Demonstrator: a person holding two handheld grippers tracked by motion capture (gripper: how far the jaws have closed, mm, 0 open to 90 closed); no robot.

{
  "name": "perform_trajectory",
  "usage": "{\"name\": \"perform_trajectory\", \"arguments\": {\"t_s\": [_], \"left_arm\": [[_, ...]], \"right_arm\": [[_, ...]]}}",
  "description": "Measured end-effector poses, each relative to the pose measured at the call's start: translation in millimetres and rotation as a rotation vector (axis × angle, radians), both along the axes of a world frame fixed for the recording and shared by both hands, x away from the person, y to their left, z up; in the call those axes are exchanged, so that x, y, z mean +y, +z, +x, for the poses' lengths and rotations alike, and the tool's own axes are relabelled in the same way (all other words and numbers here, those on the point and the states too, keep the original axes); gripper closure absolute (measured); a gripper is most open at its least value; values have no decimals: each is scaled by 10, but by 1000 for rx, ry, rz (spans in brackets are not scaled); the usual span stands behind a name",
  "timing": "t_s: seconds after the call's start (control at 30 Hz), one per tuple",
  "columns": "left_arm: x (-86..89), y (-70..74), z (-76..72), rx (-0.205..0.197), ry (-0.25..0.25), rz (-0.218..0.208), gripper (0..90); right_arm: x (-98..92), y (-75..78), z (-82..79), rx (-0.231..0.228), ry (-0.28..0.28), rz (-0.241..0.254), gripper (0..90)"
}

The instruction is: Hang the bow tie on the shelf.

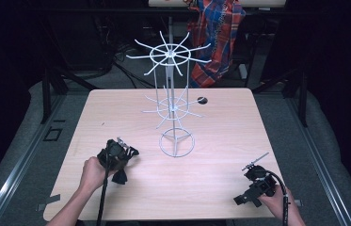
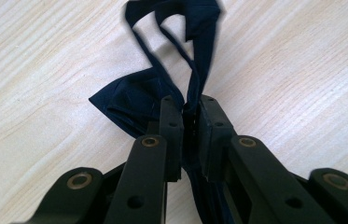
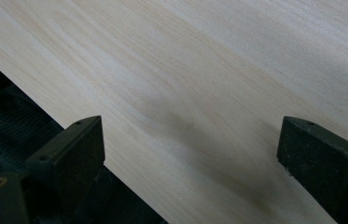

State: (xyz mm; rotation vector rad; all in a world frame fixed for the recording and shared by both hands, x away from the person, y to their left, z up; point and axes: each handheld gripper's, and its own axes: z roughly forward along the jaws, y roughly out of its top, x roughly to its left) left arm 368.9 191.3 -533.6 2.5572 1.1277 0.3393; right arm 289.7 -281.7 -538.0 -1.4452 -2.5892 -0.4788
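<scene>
A dark navy bow tie [image 2: 134,100] with a thin strap lies on the pale wooden table [image 1: 220,136] at the front left. My left gripper [image 2: 190,105] is shut on it, the jaws pinching the strap beside the folded bow. In the high view the left gripper [image 1: 118,162] is held low over the table, with the bow tie [image 1: 120,177] hanging out beneath it. My right gripper [image 3: 190,140] is open with nothing between its jaws, over bare wood close to the table's edge. The high view has the right gripper [image 1: 247,195] at the front right corner.
A white wire spinner rack [image 1: 173,108] with two tiers of radiating hooks stands mid-table on a ring base [image 1: 177,143]. A small dark hole [image 1: 202,100] lies behind it. A plaid cloth [image 1: 218,37] hangs beyond the far edge. Dark floor surrounds the table.
</scene>
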Motion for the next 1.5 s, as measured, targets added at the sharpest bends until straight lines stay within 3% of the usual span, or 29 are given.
{"name": "perform_trajectory", "arguments": {"t_s": [0.23, 0.47, 0.83, 1.0, 1.1, 1.5], "left_arm": [[-10, 30, -20, -23, -13, 12, 822], [14, 156, -61, -92, -10, -24, 822], [4, 282, -121, -159, -15, -58, 821], [20, 337, -144, -187, -10, -92, 820], [19, 377, -162, -203, -12, -114, 819], [-8, 520, -202, -269, -9, -182, 819]], "right_arm": [[0, -1, -1, -1, -1, -1, 72], [5, -10, -12, -11, -19, 10, 72], [3, -3, -12, -14, -15, -4, 72], [4, -10, -10, -9, -16, 13, 72], [-4, 5, 4, 3, 13, -16, 72], [9, -8, 1, 3, 1, 3, 72]]}}
